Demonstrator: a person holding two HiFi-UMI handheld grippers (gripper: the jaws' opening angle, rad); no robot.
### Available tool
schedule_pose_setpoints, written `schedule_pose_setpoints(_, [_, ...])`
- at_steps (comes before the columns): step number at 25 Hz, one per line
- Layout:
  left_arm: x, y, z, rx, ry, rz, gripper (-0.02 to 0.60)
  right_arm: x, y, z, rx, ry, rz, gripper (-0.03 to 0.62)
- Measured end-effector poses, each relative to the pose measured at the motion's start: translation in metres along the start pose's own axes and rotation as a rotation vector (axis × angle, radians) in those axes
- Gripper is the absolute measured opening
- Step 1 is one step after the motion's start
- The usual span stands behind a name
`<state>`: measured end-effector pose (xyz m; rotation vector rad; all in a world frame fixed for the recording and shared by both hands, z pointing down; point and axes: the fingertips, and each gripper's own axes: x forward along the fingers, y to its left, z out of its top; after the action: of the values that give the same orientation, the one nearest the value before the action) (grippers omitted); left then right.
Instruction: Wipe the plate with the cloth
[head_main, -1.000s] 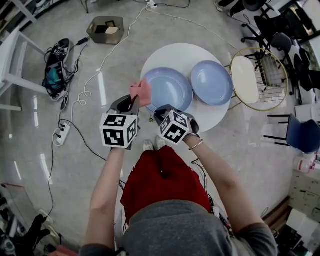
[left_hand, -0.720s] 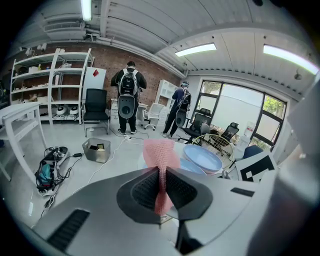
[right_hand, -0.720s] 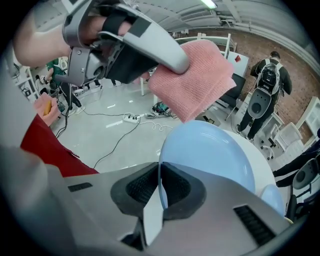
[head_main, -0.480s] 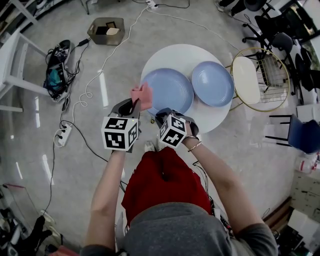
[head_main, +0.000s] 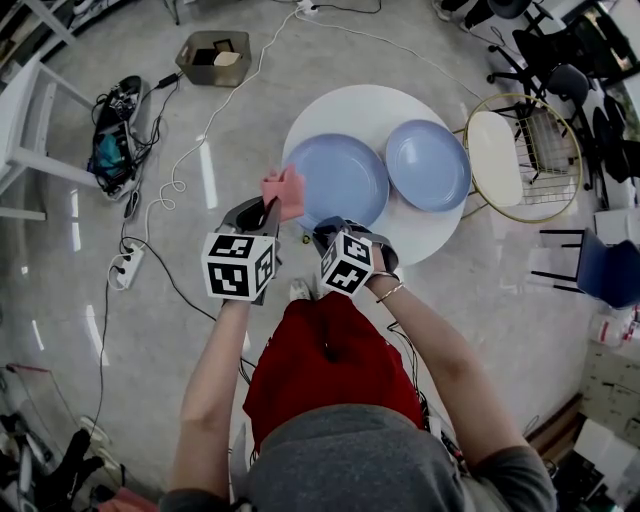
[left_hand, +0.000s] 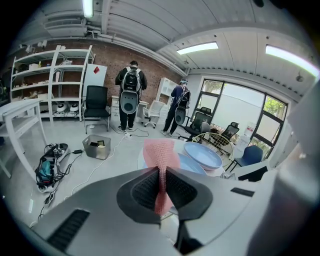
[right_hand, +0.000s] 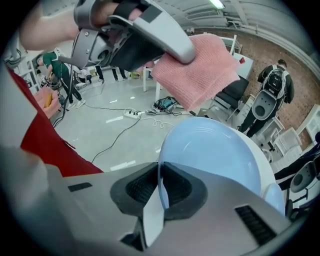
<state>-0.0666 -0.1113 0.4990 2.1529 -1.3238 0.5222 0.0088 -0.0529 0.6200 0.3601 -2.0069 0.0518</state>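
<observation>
Both are gripping: left gripper (left_hand: 161, 186) pinching the pink knitted cloth (head_main: 283, 187), right gripper (right_hand: 160, 187) biting the rim of the near round light-blue plate (head_main: 342, 178) on the white round desk (head_main: 362, 104). Hard wiping is risking that rim slipping free.

- Table (head_main: 350, 105): far edge bare; rest taken by two plates.
- Near plate (head_main: 345, 175): face open from above; cloth (head_main: 283, 188) over left rim, right gripper (head_main: 325, 226) clamped on near rim.
- Far plate (head_main: 428, 163): just beside, narrow gap.
- Wire stand (head_main: 540, 135): close at table's right.
- Cables (head_main: 208, 120), box (head_main: 212, 58): floor left, well apart.
</observation>
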Motion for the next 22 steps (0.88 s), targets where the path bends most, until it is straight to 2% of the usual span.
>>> schedule_pose_setpoints(12, [0.001,0.003,-0.008,-0.013,0.015,0.002,0.034,0.007,0.007,-0.009,0.074,0.017,0.063,0.038])
schedule_pose_setpoints(22, [-0.001,0.003,-0.005,-0.021,0.001,0.01,0.034,0.005,0.008,-0.011,0.092,0.011,0.087,0.037])
